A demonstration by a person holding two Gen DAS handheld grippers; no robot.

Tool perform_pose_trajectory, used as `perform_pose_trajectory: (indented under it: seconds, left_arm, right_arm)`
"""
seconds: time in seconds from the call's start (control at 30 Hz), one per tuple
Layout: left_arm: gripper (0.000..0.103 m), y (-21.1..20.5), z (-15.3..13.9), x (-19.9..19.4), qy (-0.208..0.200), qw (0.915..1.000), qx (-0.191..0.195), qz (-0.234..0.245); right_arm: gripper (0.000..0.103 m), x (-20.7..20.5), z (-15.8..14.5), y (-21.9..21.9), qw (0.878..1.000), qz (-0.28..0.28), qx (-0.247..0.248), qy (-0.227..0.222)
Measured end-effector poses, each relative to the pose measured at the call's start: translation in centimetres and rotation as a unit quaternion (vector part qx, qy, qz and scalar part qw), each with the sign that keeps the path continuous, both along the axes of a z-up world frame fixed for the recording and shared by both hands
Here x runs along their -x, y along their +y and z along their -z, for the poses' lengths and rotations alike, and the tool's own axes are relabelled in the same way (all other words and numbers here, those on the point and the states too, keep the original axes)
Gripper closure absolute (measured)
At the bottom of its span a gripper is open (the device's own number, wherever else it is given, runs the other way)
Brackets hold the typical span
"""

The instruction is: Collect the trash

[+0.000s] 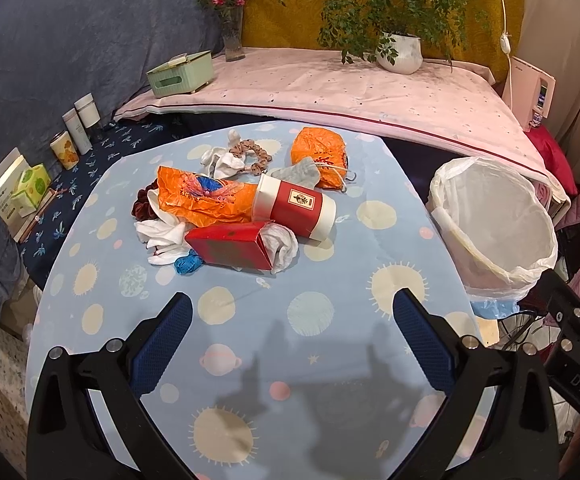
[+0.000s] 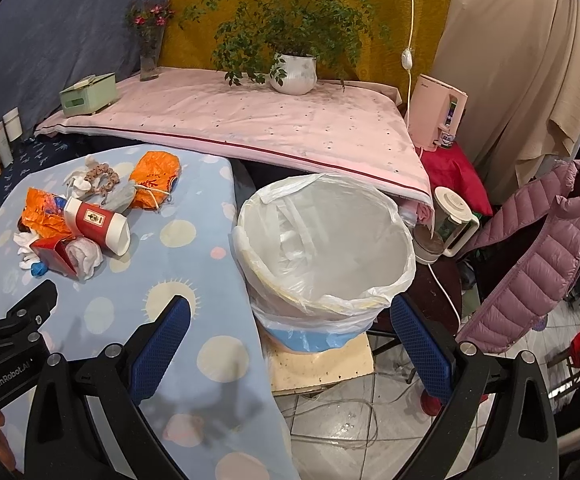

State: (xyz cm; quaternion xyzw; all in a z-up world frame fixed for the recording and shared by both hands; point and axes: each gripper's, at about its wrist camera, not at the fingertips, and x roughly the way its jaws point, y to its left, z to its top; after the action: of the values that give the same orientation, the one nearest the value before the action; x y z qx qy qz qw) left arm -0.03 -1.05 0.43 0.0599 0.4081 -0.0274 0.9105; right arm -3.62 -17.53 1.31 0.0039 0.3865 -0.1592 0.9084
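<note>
A heap of trash lies on the blue spotted tablecloth point(image 1: 249, 340): a red and white paper cup point(image 1: 296, 208) on its side, a red carton point(image 1: 229, 249) stuffed with white plastic, an orange wrapper point(image 1: 201, 198), a second orange bag point(image 1: 322, 156) and white tissues point(image 1: 161, 236). The lined white bin point(image 1: 494, 220) stands off the table's right edge. My left gripper point(image 1: 292, 312) is open over bare cloth, short of the heap. In the right wrist view my right gripper point(image 2: 290, 316) is open just before the bin point(image 2: 326, 236), with the cup point(image 2: 97, 226) far left.
Behind the table runs a pink covered shelf point(image 1: 330, 84) with a potted plant point(image 1: 400, 52), a flower vase point(image 1: 233, 40) and a green tissue box point(image 1: 179, 72). Jars and boxes point(image 1: 77, 128) line the left. A mauve puffer jacket point(image 2: 538, 256) hangs right of the bin, near a kettle point(image 2: 450, 216).
</note>
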Motion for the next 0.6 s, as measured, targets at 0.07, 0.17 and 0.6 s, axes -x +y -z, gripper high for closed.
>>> perform_pose_trajectory:
  seconds: [0.07,0.17,0.6]
  left_arm:
    - [0.007,-0.08,-0.08,-0.09,0.000,1.0000,0.000,-0.001]
    - [0.007,-0.18,-0.10,-0.16,0.000,1.0000,0.000,0.001]
    - [0.007,-0.20,-0.04,-0.20,-0.001,0.9999,0.004,0.010]
  right_arm:
    - [0.007,-0.03,-0.01,-0.02,1.000,-0.001,0.001,0.000]
    - [0.007,0.00,-0.08,-0.13,1.000,0.000,0.004,0.000]
    - [0.007,0.03,-0.19,-0.27,1.000,0.003,0.007,-0.001]
